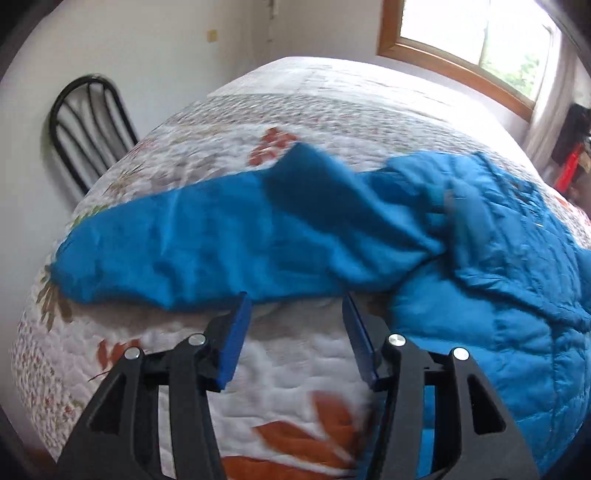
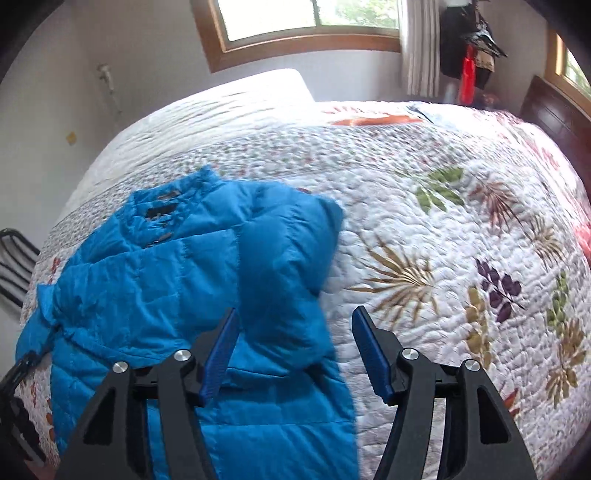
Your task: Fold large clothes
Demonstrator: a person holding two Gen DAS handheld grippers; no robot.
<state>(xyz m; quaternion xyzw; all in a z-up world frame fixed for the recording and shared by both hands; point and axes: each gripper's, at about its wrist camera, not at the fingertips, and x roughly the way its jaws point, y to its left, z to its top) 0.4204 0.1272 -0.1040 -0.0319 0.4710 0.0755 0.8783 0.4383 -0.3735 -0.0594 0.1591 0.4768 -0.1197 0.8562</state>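
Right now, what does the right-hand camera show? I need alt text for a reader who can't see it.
A bright blue puffer jacket lies on a leaf-patterned white quilt covering a bed, one sleeve folded across its front. The right gripper hovers open over the jacket's edge, holding nothing. A wood-framed window is behind.

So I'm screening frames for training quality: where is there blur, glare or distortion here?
Left wrist view: the blue jacket is motion-smeared around its sleeve, the window is blown out, and fisheye bulges the quilt. Right wrist view: the jacket looks sharper, though the far bed edge is overexposed.
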